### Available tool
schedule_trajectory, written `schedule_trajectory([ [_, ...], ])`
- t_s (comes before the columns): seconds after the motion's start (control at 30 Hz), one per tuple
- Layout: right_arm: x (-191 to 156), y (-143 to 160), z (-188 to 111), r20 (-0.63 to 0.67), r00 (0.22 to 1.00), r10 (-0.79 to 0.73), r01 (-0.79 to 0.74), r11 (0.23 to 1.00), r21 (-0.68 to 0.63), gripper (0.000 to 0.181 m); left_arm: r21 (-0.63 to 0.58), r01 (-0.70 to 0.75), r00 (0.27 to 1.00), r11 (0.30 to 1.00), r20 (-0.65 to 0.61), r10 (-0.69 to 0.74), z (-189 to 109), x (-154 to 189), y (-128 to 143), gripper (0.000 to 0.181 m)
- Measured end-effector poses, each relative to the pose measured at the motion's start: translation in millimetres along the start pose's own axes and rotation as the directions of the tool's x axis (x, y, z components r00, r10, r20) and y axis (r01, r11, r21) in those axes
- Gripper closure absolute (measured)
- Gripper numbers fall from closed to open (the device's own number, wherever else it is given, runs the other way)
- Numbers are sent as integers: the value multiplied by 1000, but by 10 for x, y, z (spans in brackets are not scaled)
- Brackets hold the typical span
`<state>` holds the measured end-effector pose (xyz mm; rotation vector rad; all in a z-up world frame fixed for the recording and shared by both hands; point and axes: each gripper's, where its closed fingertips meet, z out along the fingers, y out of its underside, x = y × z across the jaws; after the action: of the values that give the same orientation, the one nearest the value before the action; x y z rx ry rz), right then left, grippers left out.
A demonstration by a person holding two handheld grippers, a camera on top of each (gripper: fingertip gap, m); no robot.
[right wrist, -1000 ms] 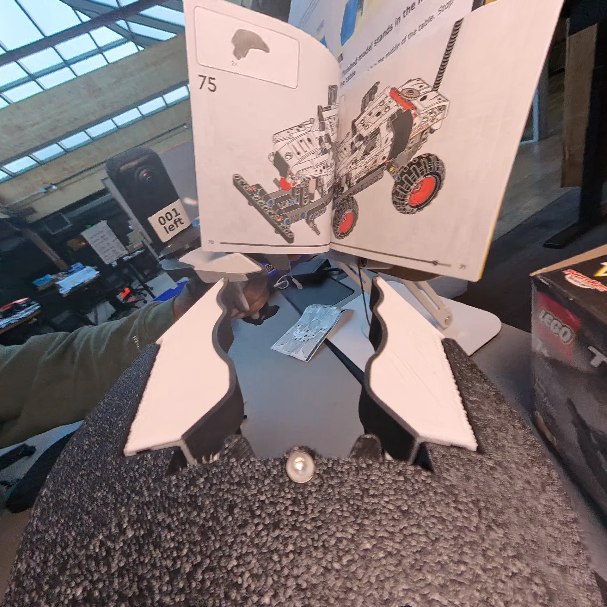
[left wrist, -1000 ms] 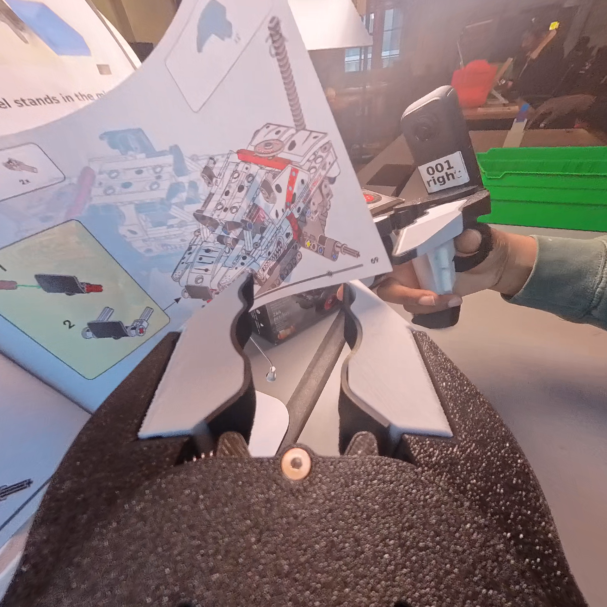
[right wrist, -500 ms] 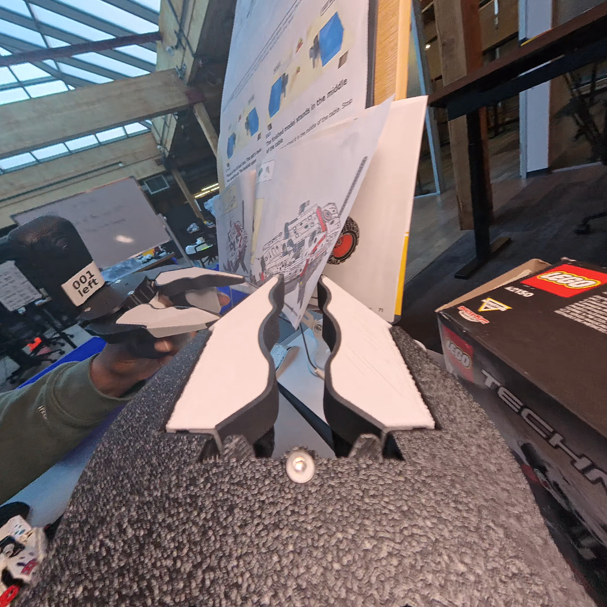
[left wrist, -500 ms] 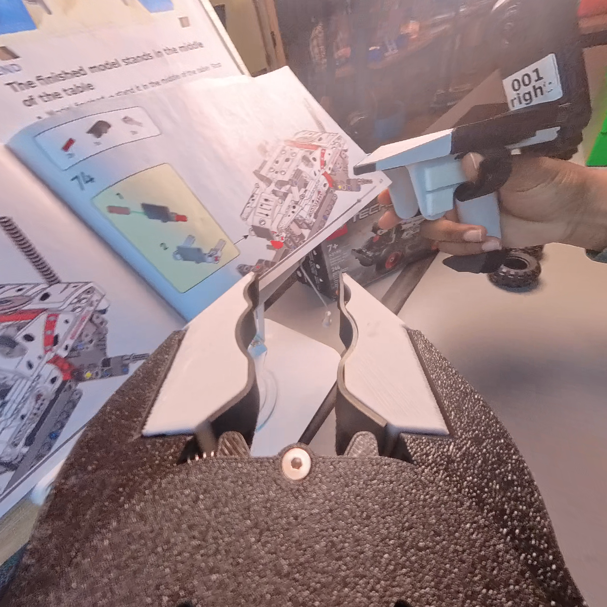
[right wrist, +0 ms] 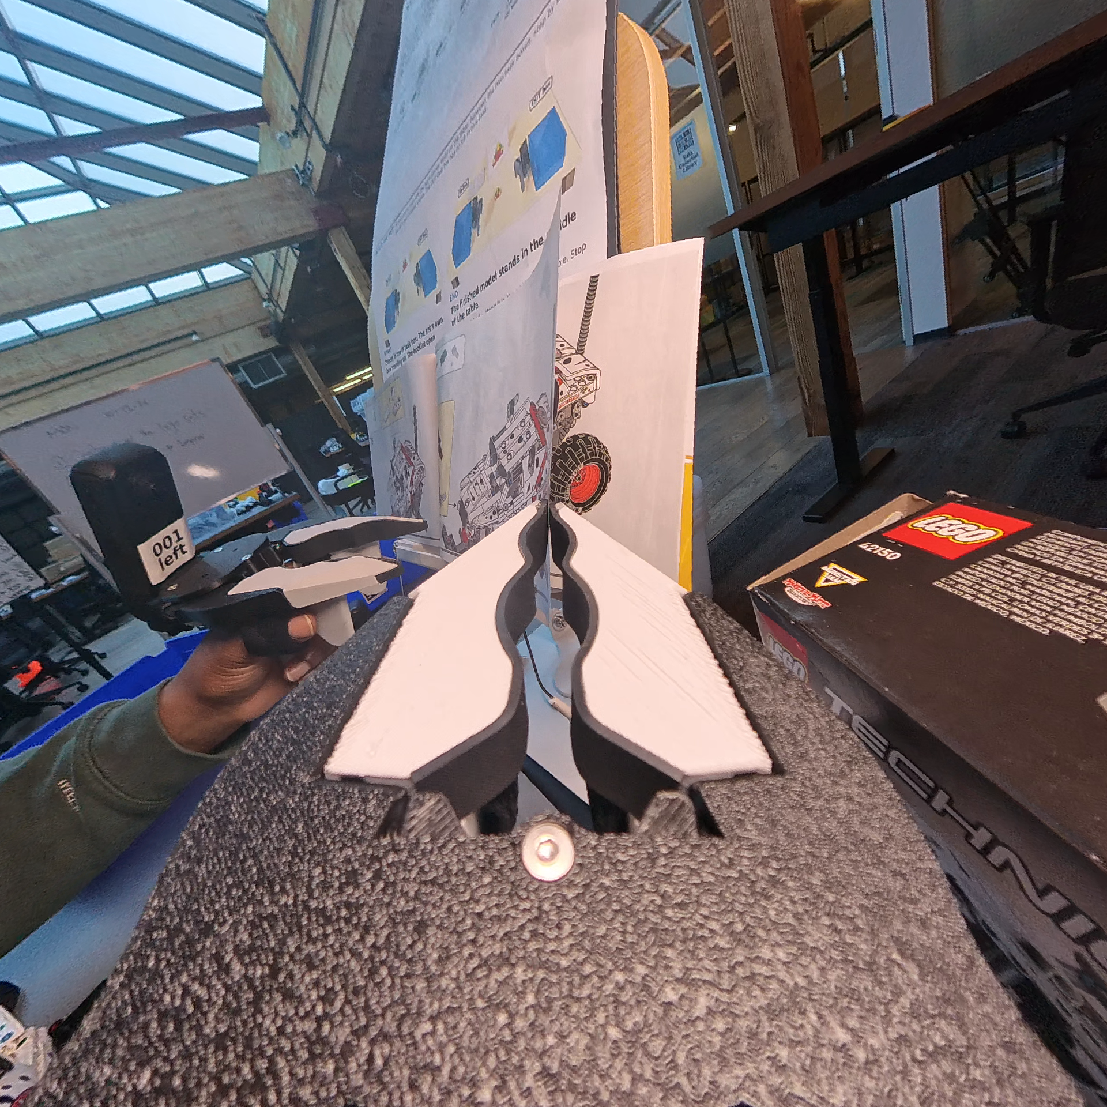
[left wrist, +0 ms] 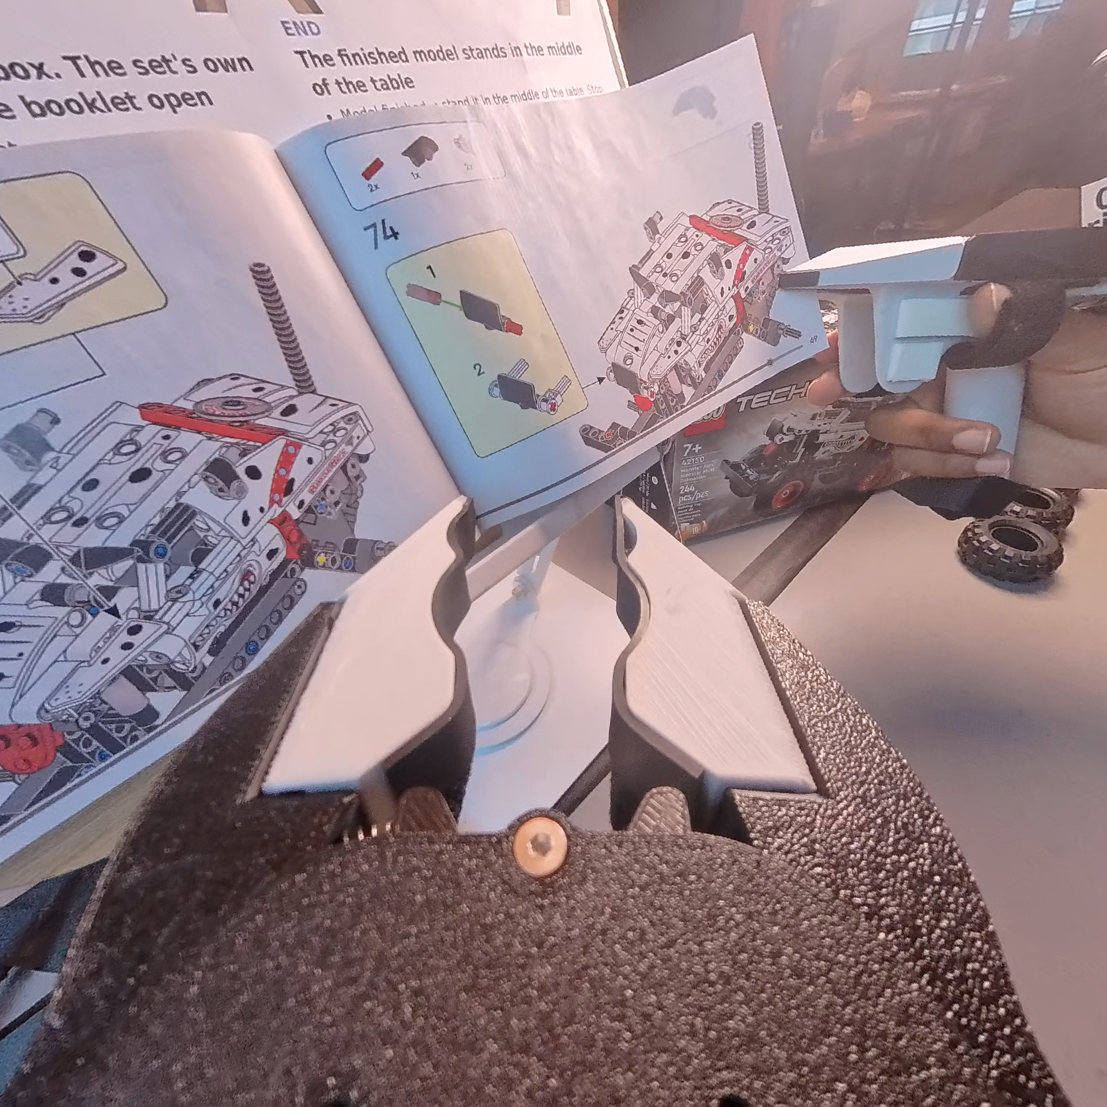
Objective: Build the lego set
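Right gripper (right wrist: 548, 518): white ridged plastic fingers with black wavy inner pads, mounted on a coarse grey foam-like body; tips are pressed together on the lower edge of a thin paper page (right wrist: 509, 383) of the white stapled instruction booklet (left wrist: 180, 371). The page is seen edge-on in the right wrist view, rising straight up from the tips.

Left gripper (left wrist: 542, 521): same build, fingers spread apart, nothing between them. The booklet's lower edge sits just above and beyond the left finger's tip; whether it touches cannot be told.

In the left wrist view the booklet is seen open, with line drawings of a spotted white vehicle with red parts. The right-hand page is lifted and curved toward the right gripper (left wrist: 797, 278), whose tip meets the page's outer edge; its body is cut off by the frame. Below the page a white stand base (left wrist: 575, 605) is partly hidden by the fingers.

Just right of the right gripper lies a black cardboard set box (right wrist: 958, 629), cut off at the frame edge. Beyond the left gripper, two black knobbly rubber tyres (left wrist: 1012, 548) rest on the grey table (left wrist: 928, 689), the farther one partly hidden. Behind the booklet stands a tall printed sheet (right wrist: 497, 156). A white board (right wrist: 150, 431) is seen far back, its marks illegible.
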<state>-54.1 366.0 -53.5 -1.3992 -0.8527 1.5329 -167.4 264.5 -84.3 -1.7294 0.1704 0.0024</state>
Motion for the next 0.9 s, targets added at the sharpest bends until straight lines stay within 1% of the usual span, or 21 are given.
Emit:
schedule_trajectory([
  [0.17,-70,8,-11,24,1000,1,-1,1000,-1,181,2,-22,1000,1000,-19,22,-77,89,-23,142],
  [0.53,-289,16,-28,95,995,-31,31,1000,2,181,53,-91,995,994,-39,93,-255,307,-264,145],
  [0.9,-436,-75,-138,195,981,-5,-4,999,46,181,68,-57,997,996,-53,61,-285,352,-314,145],
])
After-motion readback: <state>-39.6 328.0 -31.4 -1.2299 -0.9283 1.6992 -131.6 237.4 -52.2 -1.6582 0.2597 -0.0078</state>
